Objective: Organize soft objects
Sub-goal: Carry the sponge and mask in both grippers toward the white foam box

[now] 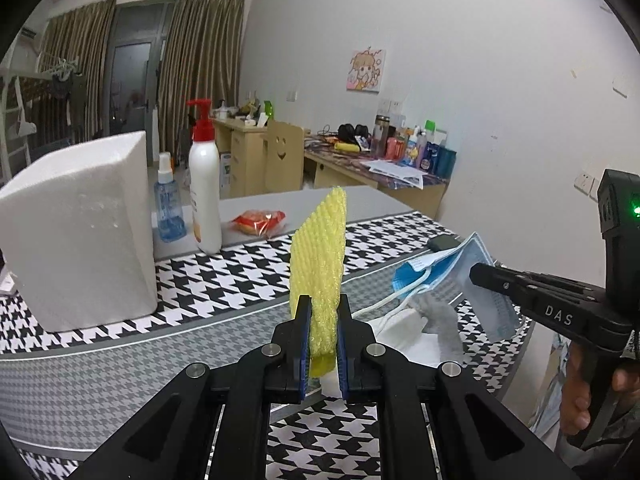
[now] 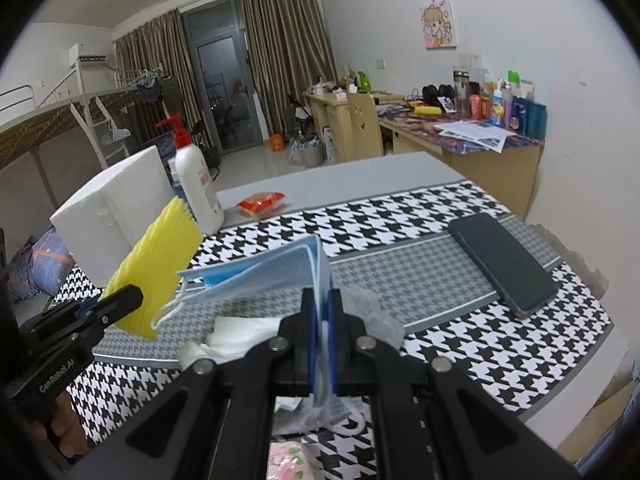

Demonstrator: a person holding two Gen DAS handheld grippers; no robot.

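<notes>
Above the houndstooth-patterned desk [image 1: 224,280], the left hand-held gripper [image 1: 323,336] is pinching shut on a light, squashy yellow foam net sleeve [image 1: 318,256] at its lower end, while the right hand-held gripper [image 2: 323,320] is clamping a limp blue pleated face mask [image 2: 264,276] at one folded edge.

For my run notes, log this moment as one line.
left gripper: shut on yellow foam net | right gripper: shut on blue face mask | both lifted off table
</notes>
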